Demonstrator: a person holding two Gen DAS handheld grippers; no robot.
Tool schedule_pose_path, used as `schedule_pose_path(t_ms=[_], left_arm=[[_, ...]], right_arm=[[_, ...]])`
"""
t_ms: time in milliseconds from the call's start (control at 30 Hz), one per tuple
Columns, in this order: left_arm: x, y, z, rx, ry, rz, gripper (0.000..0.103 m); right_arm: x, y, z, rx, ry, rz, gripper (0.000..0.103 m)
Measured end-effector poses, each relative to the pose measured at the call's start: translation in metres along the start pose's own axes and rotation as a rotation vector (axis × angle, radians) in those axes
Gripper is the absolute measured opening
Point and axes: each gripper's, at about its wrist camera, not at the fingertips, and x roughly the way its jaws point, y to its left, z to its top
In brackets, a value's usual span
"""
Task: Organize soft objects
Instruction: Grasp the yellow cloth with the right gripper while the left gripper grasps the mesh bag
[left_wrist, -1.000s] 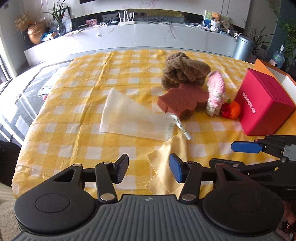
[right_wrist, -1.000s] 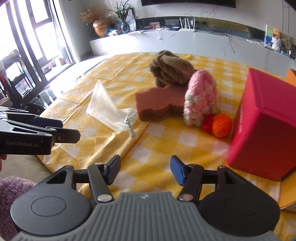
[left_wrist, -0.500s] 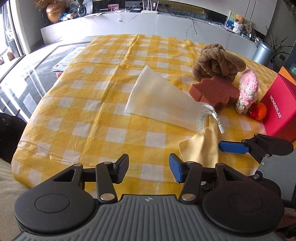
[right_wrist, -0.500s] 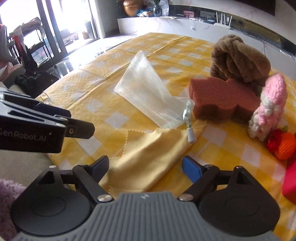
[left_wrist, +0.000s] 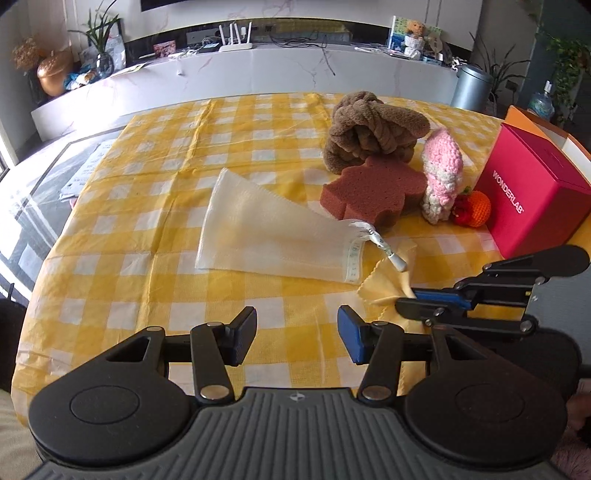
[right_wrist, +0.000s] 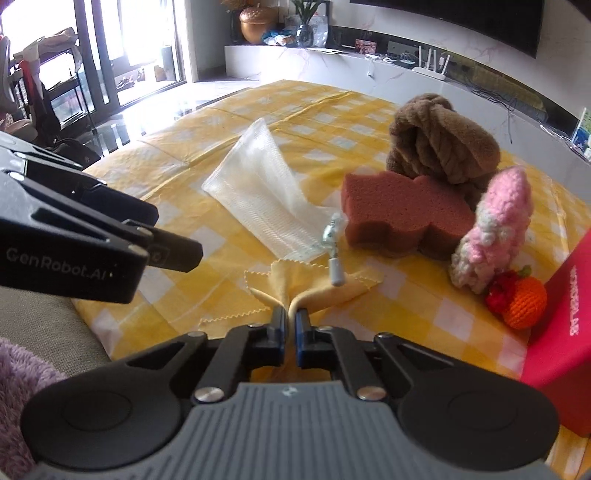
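The right gripper (right_wrist: 291, 325) is pinching a fold of the yellow cloth (right_wrist: 314, 286), its jaws nearly closed on the fabric. The left gripper (left_wrist: 297, 336) is hovering wide open and holding nothing above the checked tabletop (left_wrist: 155, 229). Just beyond the cloth, a mesh pouch (left_wrist: 273, 236) is lying flat; farther back, a brown sponge (left_wrist: 369, 188), knotted brown plush (left_wrist: 373, 129) and pink knit toy (left_wrist: 443, 173) are sitting together.
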Motion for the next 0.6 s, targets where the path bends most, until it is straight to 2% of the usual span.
schedule_pose_path(t_ms=[133,233,333,433,600], left_arm=[[0.013,-0.014,0.013,0.107,-0.015,-0.021,0.068],[0.028,-0.029,0.024,0.236,-0.040,-0.017,0.071],[0.048,-0.042,0.031,0.373,-0.020,-0.014,0.079],[0.063,-0.048,0.032,0.419,0.007,-0.033,0.083],[0.085,-0.052,0.031,0.397,0.028,0.047,0.086]], right_arm=[[-0.015,-0.035,0.001,0.093,-0.015,-0.067,0.003],[-0.015,-0.057,0.001,0.145,0.001,-0.104,0.003],[-0.012,-0.070,0.000,0.186,0.022,-0.096,0.003],[-0.011,-0.069,-0.001,0.187,0.016,-0.084,0.003],[-0.005,-0.071,-0.002,0.206,0.025,-0.058,0.003]])
